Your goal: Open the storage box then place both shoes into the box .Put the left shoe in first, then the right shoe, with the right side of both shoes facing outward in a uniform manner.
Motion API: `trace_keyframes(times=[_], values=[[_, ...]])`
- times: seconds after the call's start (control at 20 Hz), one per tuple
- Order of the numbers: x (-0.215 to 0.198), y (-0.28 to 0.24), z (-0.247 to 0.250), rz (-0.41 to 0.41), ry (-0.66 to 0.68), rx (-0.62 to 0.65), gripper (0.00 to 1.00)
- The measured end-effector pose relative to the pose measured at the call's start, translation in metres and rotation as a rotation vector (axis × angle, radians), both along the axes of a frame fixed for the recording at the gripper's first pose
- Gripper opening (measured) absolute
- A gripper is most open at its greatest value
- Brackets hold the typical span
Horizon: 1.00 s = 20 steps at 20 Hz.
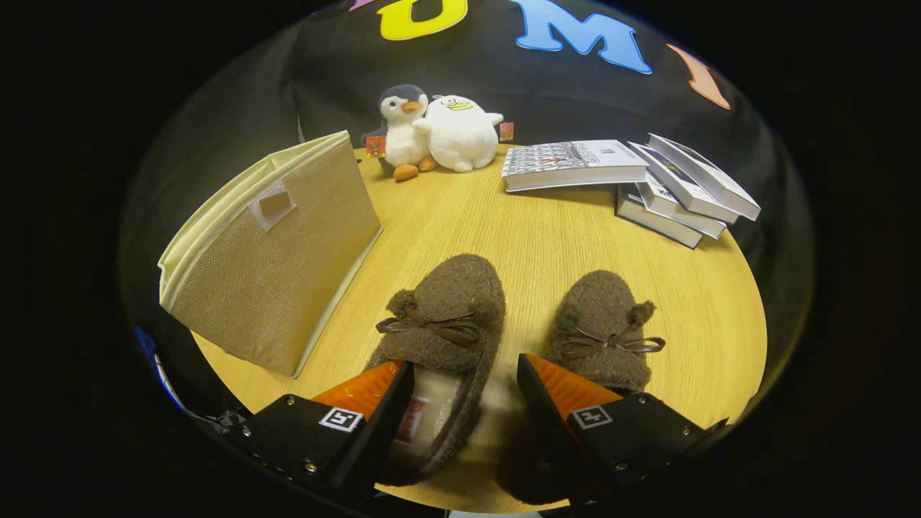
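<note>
The gripper (464,378) is held wide open, empty, over the left shoe (442,338). Left of that shoe, the box (277,252) seems collapsed; opening it is judged next.

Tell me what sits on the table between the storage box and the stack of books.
In the gripper view, bare table lies between the storage box and the books. The open fingers straddle the left shoe's side.

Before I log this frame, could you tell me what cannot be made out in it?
- Storage box, gripper view: its inside is hidden by its own fabric walls.
- Left shoe and right shoe: heels covered by the open gripper fingers.
- Shoe's inner label: too small.
- Stacked books: lower ones hidden beneath the upper.
</note>
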State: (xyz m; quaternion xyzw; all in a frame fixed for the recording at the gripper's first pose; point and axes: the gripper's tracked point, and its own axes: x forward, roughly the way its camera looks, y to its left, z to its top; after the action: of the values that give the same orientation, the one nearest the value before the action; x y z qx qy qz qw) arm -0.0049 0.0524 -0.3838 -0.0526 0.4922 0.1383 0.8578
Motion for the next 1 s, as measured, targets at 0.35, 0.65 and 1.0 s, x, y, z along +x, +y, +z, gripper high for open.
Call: trace_keyframes(times=[0.35,0.65,1.0], values=[[-0.003,-0.009,-0.018,-0.090,0.068,-0.027,0.31],[-0.001,-0.007,-0.017,-0.148,0.104,0.012,0.01],[0.011,0.004,0.011,-0.290,0.140,0.144,0.01]])
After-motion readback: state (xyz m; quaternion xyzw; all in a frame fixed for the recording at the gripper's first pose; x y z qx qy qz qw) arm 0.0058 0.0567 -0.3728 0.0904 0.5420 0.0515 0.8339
